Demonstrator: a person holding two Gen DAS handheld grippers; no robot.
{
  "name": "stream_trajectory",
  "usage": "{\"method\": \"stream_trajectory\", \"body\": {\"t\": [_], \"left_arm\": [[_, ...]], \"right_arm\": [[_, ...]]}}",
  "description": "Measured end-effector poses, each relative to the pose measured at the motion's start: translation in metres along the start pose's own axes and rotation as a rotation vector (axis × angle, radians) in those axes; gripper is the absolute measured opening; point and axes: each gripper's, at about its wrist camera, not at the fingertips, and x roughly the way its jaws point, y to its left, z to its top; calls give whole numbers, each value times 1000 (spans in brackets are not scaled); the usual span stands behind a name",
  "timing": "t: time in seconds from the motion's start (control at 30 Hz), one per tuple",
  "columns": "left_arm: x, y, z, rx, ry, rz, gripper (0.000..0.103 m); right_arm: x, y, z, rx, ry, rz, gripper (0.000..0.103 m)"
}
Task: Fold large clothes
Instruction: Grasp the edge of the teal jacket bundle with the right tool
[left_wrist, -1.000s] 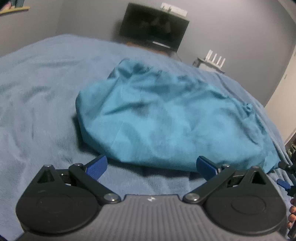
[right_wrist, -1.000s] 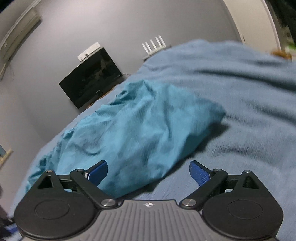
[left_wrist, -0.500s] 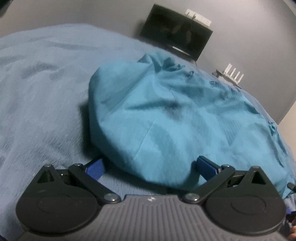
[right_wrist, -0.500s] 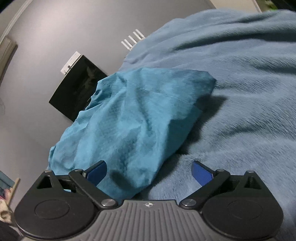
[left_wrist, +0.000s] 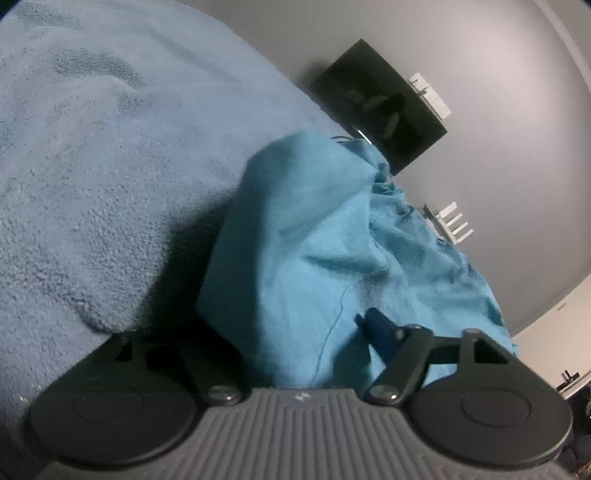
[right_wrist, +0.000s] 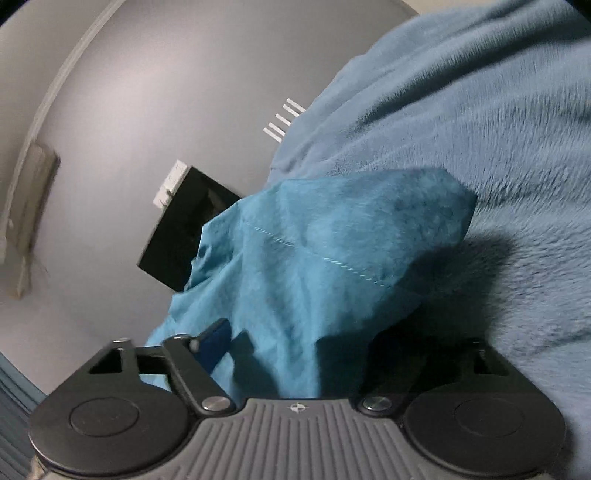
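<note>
A: Status on the garment?

B: Teal garment (left_wrist: 295, 236) lies bunched on the blue fleece blanket (left_wrist: 92, 166) covering the bed. Both near corners are lifted off the blanket, dark shadow under each.

A: Left side?

B: Left gripper (left_wrist: 291, 332) sits at the near left corner. Cloth runs between the jaws. Its jaws have just been closing, now at a middling gap. Right blue pad (left_wrist: 376, 321) rests on top of the fabric; the left finger is hidden under the fold. Can't tell if the pads actually pinch yet, probably not fully clamped.

A: Right side?

B: Same picture mirrored. Right gripper (right_wrist: 306, 339) is at the near right corner of the garment (right_wrist: 332, 251), jaws have just been closing, mid gap, cloth between them. Left blue pad (right_wrist: 216, 341) shows against the fabric; the right finger is lost in shadow beneath the fold. Grip not confirmable from this view.

A: Surroundings?

B: Dark TV screen (left_wrist: 380, 107) on the grey wall (right_wrist: 147, 92) at the far end, white router with antennas (left_wrist: 452, 221) to its right. Stitched seam (right_wrist: 314, 254) runs across the raised right corner. Both views are rolled sideways.
</note>
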Motion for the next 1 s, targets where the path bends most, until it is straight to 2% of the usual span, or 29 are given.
{"method": "stream_trajectory", "body": {"t": [0.03,0.07,0.13,0.17,0.23,0.3,0.4,0.53,0.67,0.9,0.97,1.0], "left_arm": [[0,-3,0,21,-2,12,65],[1,-7,0,34,-3,19,55],[0,-13,1,46,-9,24,33],[-2,-17,1,55,-17,28,29],[-8,-26,1,85,-35,38,13],[-16,-35,3,115,-39,40,9],[-32,-44,6,156,-30,35,7],[-59,-56,5,200,-25,45,7],[-99,-66,-3,234,-5,55,7],[-165,-89,-22,352,49,88,7],[-172,-90,-27,349,88,120,9],[-171,-89,-28,337,115,144,15]], "right_arm": [[4,-1,0,20,-2,9,64],[7,-2,0,36,-3,22,52],[13,3,0,21,5,26,37],[14,10,0,-13,3,15,28],[14,24,1,-85,-3,1,20],[9,36,3,-117,-9,-3,15],[-4,51,7,-164,-7,-24,11],[-32,66,11,-164,-6,-29,10],[-65,85,17,-177,-3,-30,9],[-133,90,24,-149,34,-59,9],[-145,87,24,-139,53,-94,10],[-146,84,23,-135,68,-122,11]]}}
